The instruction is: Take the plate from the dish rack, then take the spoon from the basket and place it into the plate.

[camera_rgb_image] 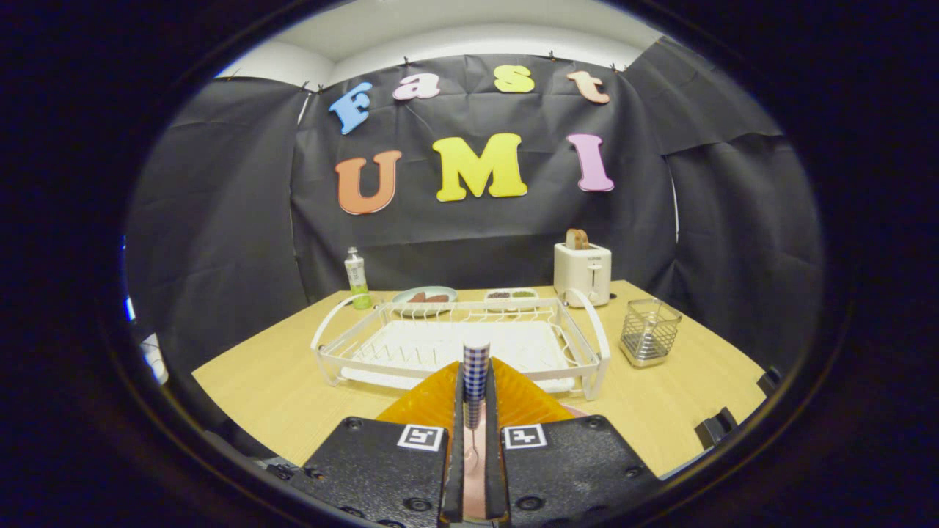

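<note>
My gripper [475, 381] is shut on the spoon [476, 358]. Its blue-and-white checked handle stands upright between the two fingers and pokes out above their tips. A thin metal part of the spoon runs down between the fingers; its bowl is hidden. Under the gripper a pinkish surface, seemingly the plate [571, 412], shows as a sliver beside the right finger and in the gap between the fingers. Just beyond the fingers stands the white wire dish rack [587, 345], with nothing in it. To the right of the rack is the wire basket [650, 331], which holds nothing I can see.
A white toaster [582, 273] with bread in it stands behind the rack's right corner. A green-labelled bottle [357, 279], a plate with food [423, 297] and a small dish [511, 295] line the wooden table's [264, 389] far edge. Bare tabletop lies left of the rack.
</note>
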